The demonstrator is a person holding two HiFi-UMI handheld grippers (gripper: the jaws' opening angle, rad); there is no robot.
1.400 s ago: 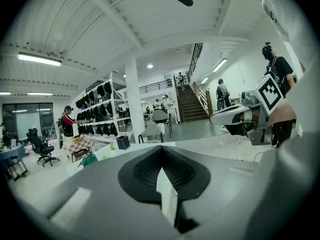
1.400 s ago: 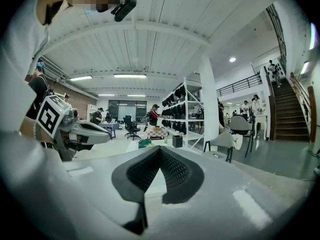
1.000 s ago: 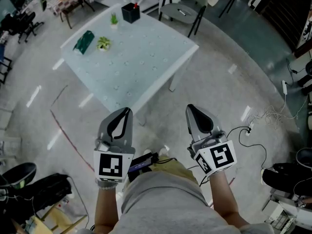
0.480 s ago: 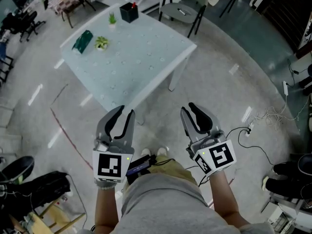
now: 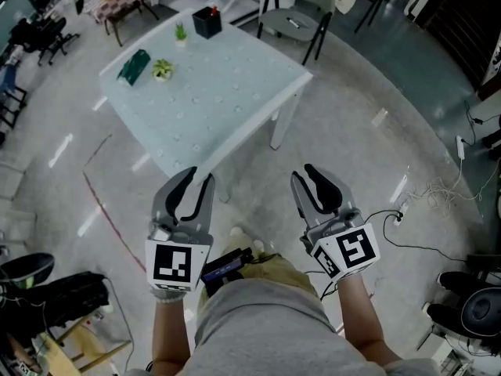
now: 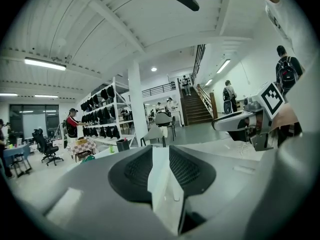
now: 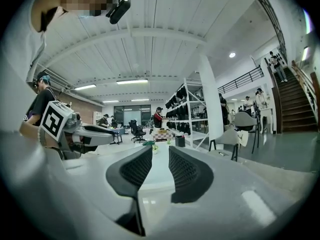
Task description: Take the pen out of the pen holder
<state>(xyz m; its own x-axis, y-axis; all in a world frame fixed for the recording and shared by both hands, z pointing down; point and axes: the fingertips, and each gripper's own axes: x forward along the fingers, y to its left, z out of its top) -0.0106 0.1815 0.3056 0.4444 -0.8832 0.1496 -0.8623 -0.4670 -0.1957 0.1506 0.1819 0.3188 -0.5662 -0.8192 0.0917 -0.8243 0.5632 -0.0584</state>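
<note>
Table with pen holder; grey floor

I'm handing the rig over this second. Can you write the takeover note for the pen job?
Left gripper: open, fingers have just been opening, nothing between them.
Right gripper: the same.
Pen holder stands at the far corner of the table, with the pen in it. Both grippers are over the floor, short of the table.
Done: nothing yet.
Left: approach, grasp the pen, lift it out.
</note>
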